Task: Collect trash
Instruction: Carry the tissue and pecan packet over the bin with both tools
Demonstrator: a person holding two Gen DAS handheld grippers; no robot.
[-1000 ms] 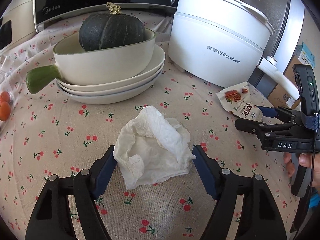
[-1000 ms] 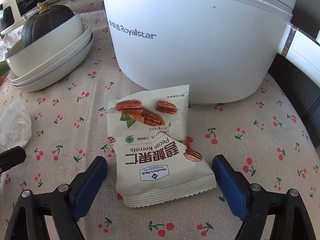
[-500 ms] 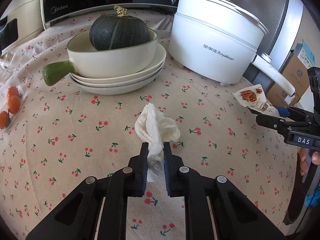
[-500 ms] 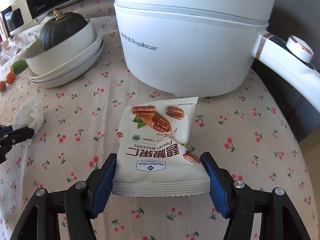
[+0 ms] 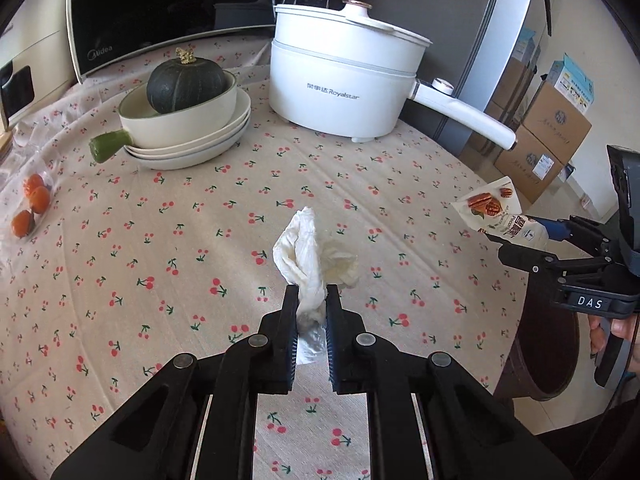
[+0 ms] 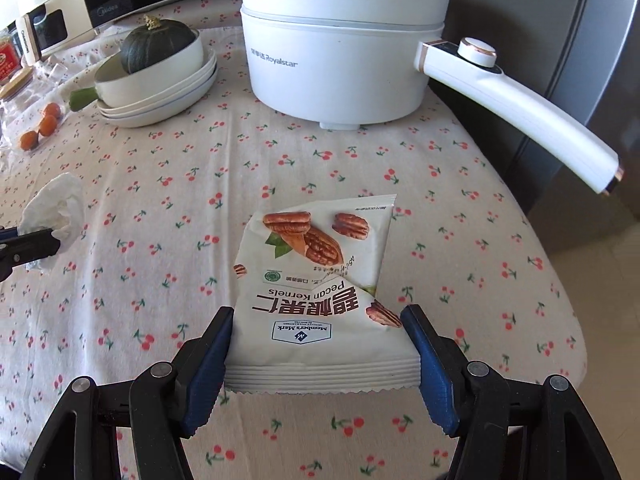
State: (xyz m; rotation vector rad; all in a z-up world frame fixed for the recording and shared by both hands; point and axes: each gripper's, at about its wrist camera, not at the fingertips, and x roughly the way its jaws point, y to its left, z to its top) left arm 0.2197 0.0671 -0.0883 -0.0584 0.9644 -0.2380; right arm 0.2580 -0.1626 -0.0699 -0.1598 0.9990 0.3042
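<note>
A crumpled white tissue (image 5: 308, 256) is pinched between the black jaws of my left gripper (image 5: 312, 300), which is shut on it and holds it above the cherry-print tablecloth (image 5: 160, 240). In the right wrist view the same tissue (image 6: 56, 208) shows at the far left. My right gripper (image 6: 320, 320) is shut on a white pecan kernel packet (image 6: 316, 280), its blue pads pressing both side edges, and the packet hangs clear of the cloth. From the left wrist view that packet (image 5: 496, 212) sits at the right edge, held by the other gripper with a person's hand behind it.
A white Royalstar electric pot (image 6: 340, 48) with a long handle (image 6: 520, 108) stands at the back. Left of it a dark green squash (image 5: 184, 82) rests in a stack of cream dishes (image 5: 192, 140). Small oranges (image 5: 32, 208) lie far left. Cardboard boxes (image 5: 548, 140) stand beyond the table's right edge.
Both grippers closed on their items and lifted them off the cloth, drawing back from the pot. The tissue was squeezed narrow; the packet rose between the blue pads.
</note>
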